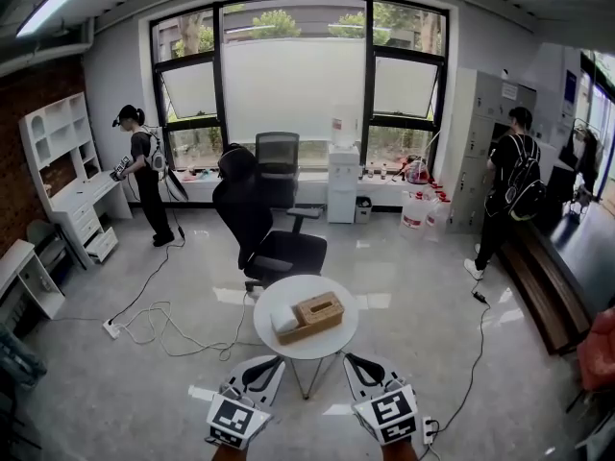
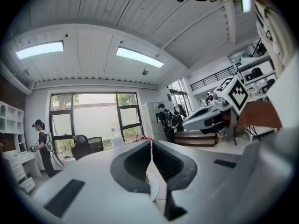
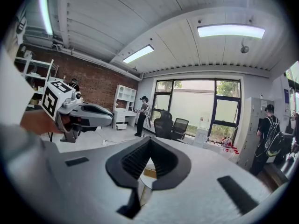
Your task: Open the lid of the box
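At the far left a person (image 1: 144, 185) is standing by a white desk (image 1: 82, 209), and a white cable (image 1: 159, 325) is lying in loops on the floor. They have no part in the task.

The left gripper (image 1: 269, 363) is hanging just before the near edge of the round white table (image 1: 281, 294) and is pointing about level toward it. In the left gripper view its jaws are standing together, tip against tip, with nothing between them.

The box (image 1: 317, 315) is lying near the middle of the table, a little turned, and its lid (image 1: 321, 306) is closed, with a dark oval slot in the top. A white thing (image 1: 284, 323) is resting against the left end of the box; I cannot tell what it is.

The right gripper (image 1: 354, 359) is hanging beside the left one, also short of the table edge and apart from the box. In the right gripper view its jaws are also meeting at the tips and holding nothing. Further right another person (image 1: 509, 185) is standing at the lockers.

In my judgement the task is only at the approach step: neither gripper is touching the box. The next move is probably calling for one gripper to open its jaws and take an edge of the lid, while the other is steadying the body of the box, because a light box may slide on the smooth table.
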Action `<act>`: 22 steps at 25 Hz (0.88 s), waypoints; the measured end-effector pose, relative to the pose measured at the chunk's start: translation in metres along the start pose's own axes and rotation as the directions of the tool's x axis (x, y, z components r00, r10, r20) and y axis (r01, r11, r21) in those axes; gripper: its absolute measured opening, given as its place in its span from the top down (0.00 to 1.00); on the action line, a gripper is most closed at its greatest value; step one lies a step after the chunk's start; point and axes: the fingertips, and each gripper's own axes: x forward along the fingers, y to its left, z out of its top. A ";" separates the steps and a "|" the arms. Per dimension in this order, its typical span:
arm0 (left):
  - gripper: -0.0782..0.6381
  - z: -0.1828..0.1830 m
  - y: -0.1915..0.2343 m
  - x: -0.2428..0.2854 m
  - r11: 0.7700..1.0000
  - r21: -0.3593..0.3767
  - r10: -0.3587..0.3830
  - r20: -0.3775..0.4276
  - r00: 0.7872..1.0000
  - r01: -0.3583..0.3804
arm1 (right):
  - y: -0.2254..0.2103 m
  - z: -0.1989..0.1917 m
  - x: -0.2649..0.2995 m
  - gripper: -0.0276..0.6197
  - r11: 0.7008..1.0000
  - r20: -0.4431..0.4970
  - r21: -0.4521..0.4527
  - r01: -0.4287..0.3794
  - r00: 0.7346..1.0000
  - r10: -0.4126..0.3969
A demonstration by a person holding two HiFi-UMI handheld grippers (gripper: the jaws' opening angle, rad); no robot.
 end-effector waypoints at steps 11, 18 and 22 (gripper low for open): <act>0.87 -0.001 -0.021 0.041 0.998 0.014 -0.062 0.002 0.998 0.062 | -0.037 -0.022 -0.009 0.97 0.998 -0.009 0.027 0.049 0.999 -0.048; 0.87 -0.006 -0.008 0.081 0.991 -0.002 -0.130 0.027 0.991 0.130 | -0.062 -0.028 0.010 0.97 0.994 -0.049 0.023 0.107 0.993 -0.105; 0.87 -0.009 0.013 0.105 0.985 -0.008 -0.171 0.056 0.984 0.172 | -0.073 -0.025 0.033 0.97 0.988 -0.068 0.015 0.151 0.986 -0.149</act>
